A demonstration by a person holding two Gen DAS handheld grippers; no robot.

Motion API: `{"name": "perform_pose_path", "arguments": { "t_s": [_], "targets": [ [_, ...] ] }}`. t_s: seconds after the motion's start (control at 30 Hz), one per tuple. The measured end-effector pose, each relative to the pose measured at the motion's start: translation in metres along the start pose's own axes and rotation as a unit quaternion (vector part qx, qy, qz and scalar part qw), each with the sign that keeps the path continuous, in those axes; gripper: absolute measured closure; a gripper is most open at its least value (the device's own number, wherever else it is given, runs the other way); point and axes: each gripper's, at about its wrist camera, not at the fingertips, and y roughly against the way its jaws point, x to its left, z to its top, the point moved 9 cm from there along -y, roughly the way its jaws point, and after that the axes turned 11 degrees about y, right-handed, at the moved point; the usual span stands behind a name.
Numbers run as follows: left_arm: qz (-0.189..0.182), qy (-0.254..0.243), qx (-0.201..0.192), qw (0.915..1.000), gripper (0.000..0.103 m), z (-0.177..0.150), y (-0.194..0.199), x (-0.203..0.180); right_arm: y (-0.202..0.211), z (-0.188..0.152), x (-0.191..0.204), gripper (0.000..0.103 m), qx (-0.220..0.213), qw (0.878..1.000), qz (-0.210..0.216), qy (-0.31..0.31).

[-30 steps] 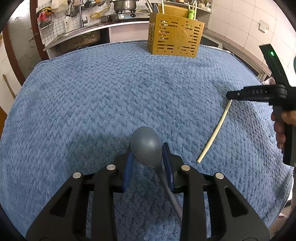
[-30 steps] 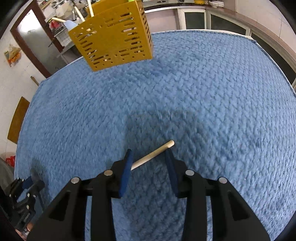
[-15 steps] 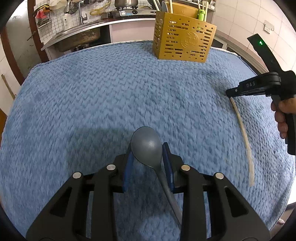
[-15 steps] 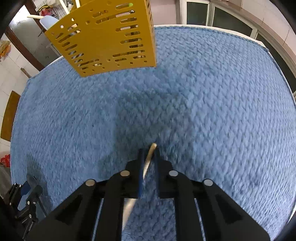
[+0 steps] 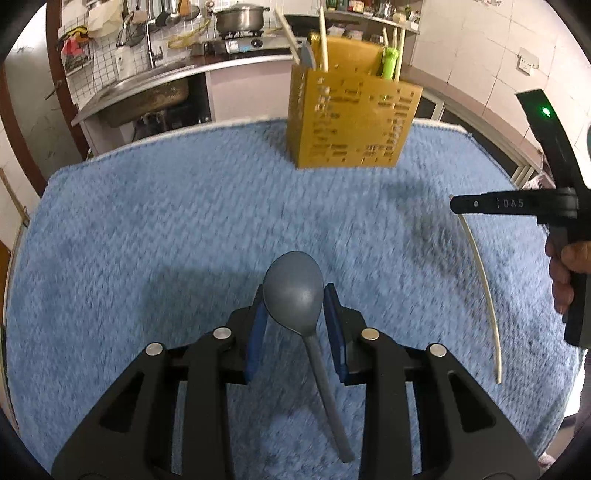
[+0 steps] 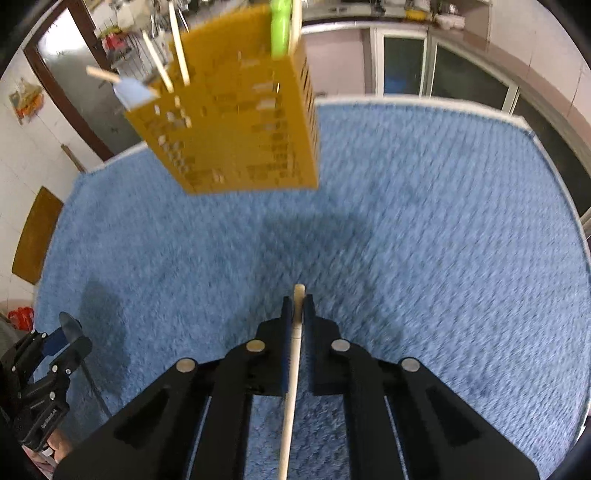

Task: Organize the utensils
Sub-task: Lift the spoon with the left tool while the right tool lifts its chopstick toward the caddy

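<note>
A kitchen counter with a sink (image 5: 147, 94) and a steel pot (image 5: 240, 16) is seen behind a table covered by a blue knitted cloth (image 5: 166, 221). At left, a grey spoon (image 5: 293, 291) is clamped by its bowl between the blue pads of the left gripper (image 5: 294, 314), its handle trailing back under the jaws, clear of the cloth. At the far edge of the cloth stands the yellow perforated utensil holder (image 5: 351, 122), already stocked with chopsticks, a green-handled item and a pale blue spatula. At right, a pale chopstick (image 6: 293, 354) is pinched near its tip by the tightly closed right gripper (image 6: 298, 306), the long end hanging down behind the jaws. Both utensils appear to be in transit toward the holder. For a clean drop, each piece is best raised above the rim, turned upright over a free compartment, and released only once its lower end is inside; the crowded sticks should be avoided.
</note>
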Motion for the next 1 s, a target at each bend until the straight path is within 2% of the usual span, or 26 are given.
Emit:
{"name": "perform_pose_path", "arguments": {
  "t_s": [0.23,0.37,0.4,0.43,0.57,0.83,1.0],
  "targets": [
    [-0.013,-0.002,-0.053,0.9985,0.074,0.04,0.018,-0.018,0.054,0.021,-0.012,0.097,-0.11,0.994,-0.015,-0.004],
    [-0.023,-0.001,-0.081,0.9965,0.075,0.063,0.027,-0.027,0.09,0.041,-0.018,0.097,-0.178,0.983,-0.029,0.006],
    [-0.029,0.001,-0.085,0.9959,0.095,0.071,0.028,-0.03,0.1,0.042,-0.021,0.097,-0.192,0.981,-0.036,0.009],
    [-0.034,0.003,-0.083,0.996,0.099,0.075,0.028,-0.031,0.109,0.048,-0.021,0.098,-0.21,0.977,-0.039,0.013],
    [-0.05,0.013,-0.088,0.9948,0.099,0.094,0.029,-0.037,0.132,0.067,-0.02,0.098,-0.251,0.967,-0.046,0.018],
    [-0.06,0.017,-0.07,0.9956,0.102,0.107,0.005,-0.04,0.125,0.075,-0.023,0.098,-0.245,0.969,-0.033,0.016],
    [-0.061,0.003,-0.094,0.9937,0.102,0.12,0.019,-0.048,0.131,0.079,-0.03,0.098,-0.258,0.965,-0.034,0.012]
  ]
}}
